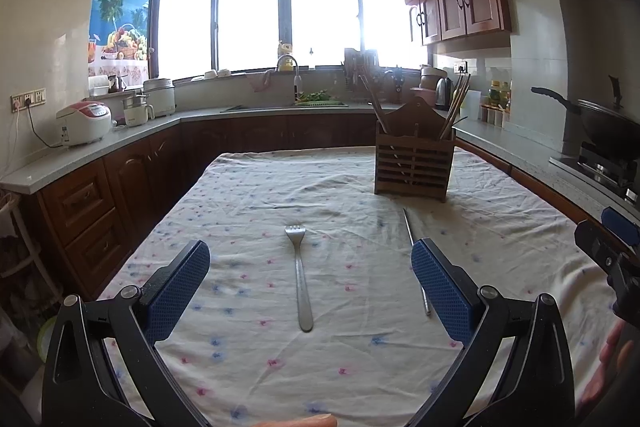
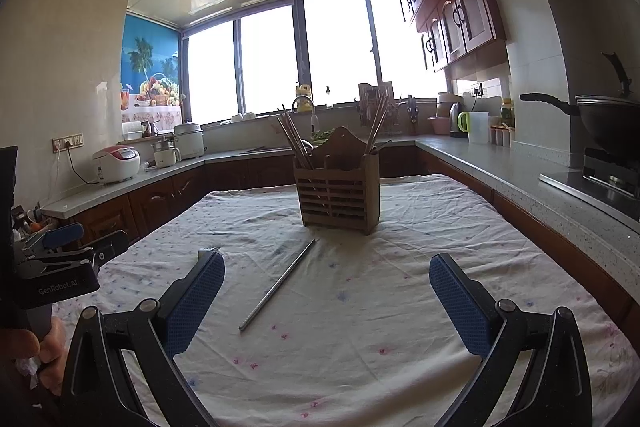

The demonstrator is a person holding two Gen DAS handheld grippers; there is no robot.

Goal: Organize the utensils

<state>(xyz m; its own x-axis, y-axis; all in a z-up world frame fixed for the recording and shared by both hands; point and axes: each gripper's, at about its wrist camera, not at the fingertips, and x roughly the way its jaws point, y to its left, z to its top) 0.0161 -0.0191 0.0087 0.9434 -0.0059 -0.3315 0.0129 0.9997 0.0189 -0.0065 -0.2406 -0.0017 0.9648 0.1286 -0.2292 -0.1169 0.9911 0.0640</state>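
Both grippers are spread wide and carrying nothing, so you're right at the start of a pickup. Your left gripper (image 1: 310,281) hangs over the fork (image 1: 301,277), which lies flat on the tablecloth (image 1: 248,199) with its prongs pointing away from you, pretty much centred between the blue pads (image 1: 182,291). Your right gripper (image 2: 327,293) is lined up on the metal chopstick (image 2: 278,285), lying on a diagonal toward the wooden holder (image 2: 338,193).

My guess is the fork goes first. It's flat against soft cloth, so come down low and pinch across the handle near the middle, not the prongs. Watch that the pads don't bunch up the fabric. The chopstick is thin and round, so I'd expect it to roll if you nudge it; close square across it.

Room-wise you're fine: open cloth all round both pieces, and the table edges are well off to each side. The holder stands toward the far end with wooden chopsticks (image 2: 296,141) leaning out both ends, so bring things in from above and aim for a gap between them.
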